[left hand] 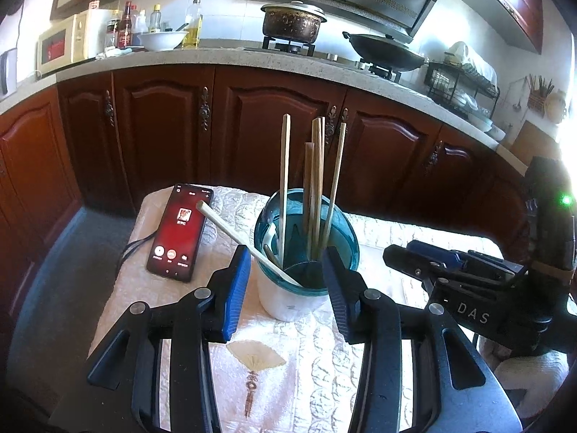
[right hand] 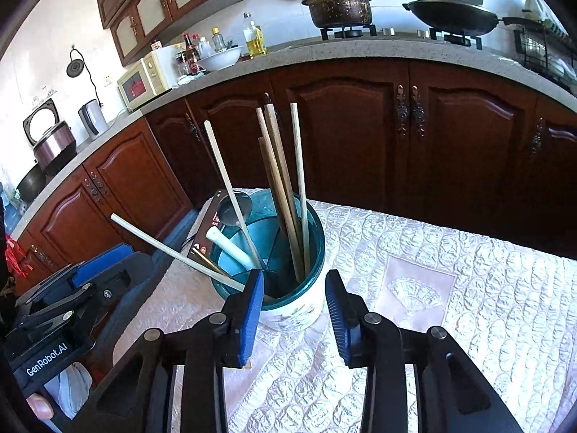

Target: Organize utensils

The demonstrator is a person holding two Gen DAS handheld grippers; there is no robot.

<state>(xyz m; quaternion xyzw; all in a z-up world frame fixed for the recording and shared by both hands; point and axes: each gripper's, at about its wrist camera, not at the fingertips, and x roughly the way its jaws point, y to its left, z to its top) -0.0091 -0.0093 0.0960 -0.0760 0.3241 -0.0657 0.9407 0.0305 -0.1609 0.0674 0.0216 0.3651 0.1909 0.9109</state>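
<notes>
A phone with a lit red screen lies on the quilted cloth ahead-left of the left tool. Far beyond, a speckled counter carries a microwave, bottles, white bowl, lidded pot and wok.

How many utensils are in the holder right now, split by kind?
Wooden chopsticks standing or leaning in the teal-rimmed white utensil holder: 6, five upright and one pale one leaning out over the rim.
White-handled spoon: 1.
Dark metal ladle: 1.
Total: 8.
Both grippers, left and right, are open.
</notes>
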